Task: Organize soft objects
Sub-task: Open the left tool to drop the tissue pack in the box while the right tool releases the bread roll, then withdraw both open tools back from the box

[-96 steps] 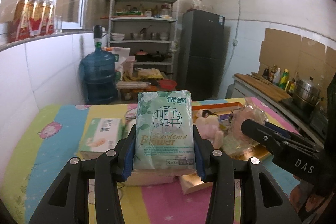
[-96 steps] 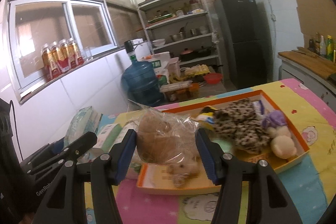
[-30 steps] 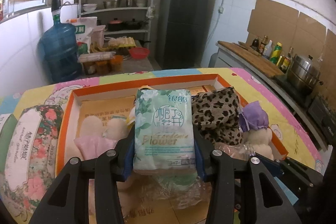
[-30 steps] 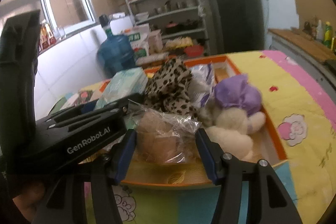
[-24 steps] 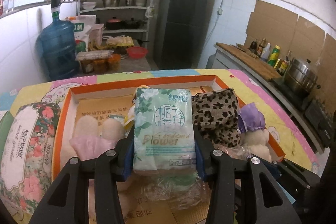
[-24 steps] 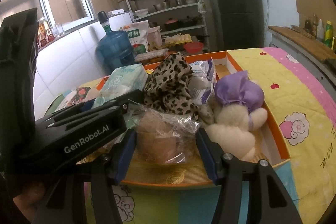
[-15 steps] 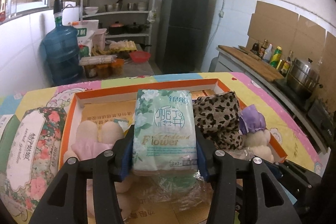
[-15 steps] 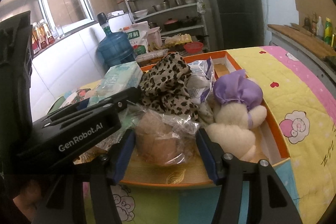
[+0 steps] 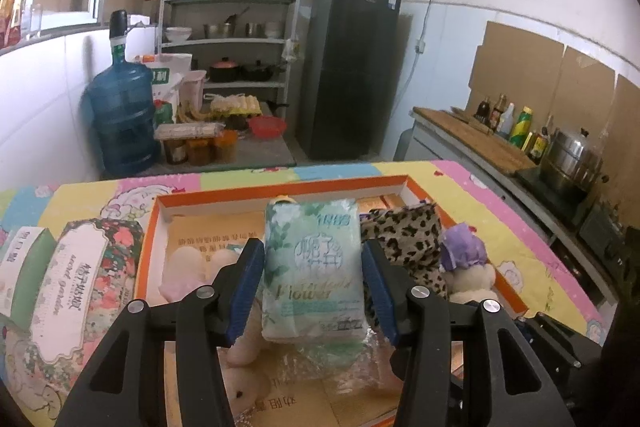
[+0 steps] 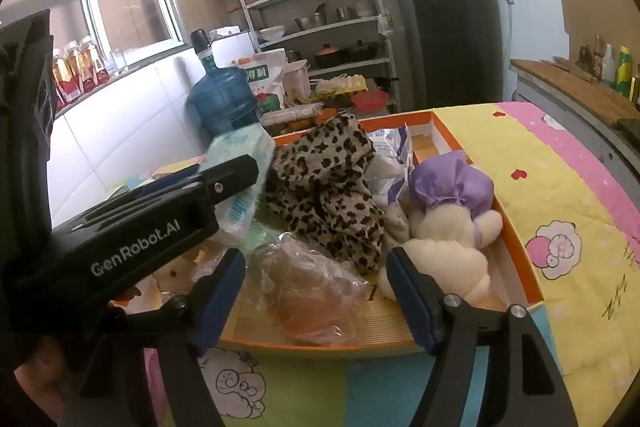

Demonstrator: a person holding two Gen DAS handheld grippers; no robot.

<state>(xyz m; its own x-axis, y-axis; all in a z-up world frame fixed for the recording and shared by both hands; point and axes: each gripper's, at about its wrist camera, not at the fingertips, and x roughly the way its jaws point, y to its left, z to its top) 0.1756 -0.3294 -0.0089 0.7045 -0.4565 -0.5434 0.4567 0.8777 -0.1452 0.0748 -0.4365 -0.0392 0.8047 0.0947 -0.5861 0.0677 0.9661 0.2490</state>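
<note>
A green-and-white tissue pack (image 9: 314, 291) lies in the orange-rimmed cardboard box (image 9: 280, 189), propped on clear plastic. My left gripper (image 9: 312, 251) straddles it, open, with a thin gap at each blue pad. In the right wrist view a clear bag with a brown lump (image 10: 308, 295) rests on the box floor near the front rim (image 10: 520, 239). My right gripper (image 10: 315, 259) stands around the bag. Its jaws are opening and the pads are clear of the plastic. A leopard-print cloth (image 10: 320, 183) and a cream plush with a purple cap (image 10: 448, 223) fill the box's right side.
A pink-and-cream plush (image 9: 188, 267) lies in the box's left part. A floral tissue box (image 9: 80, 279) and a green carton (image 9: 20, 259) sit left of the box on the colourful quilt. Beyond are a water jug (image 9: 120, 115), shelves, a fridge (image 9: 352, 67) and a counter (image 9: 480, 143).
The left jaws spread and let go of the tissue pack, which now rests in the box, and the gripper rose slightly. The right jaws widened off the bag, which settled onto the box floor.
</note>
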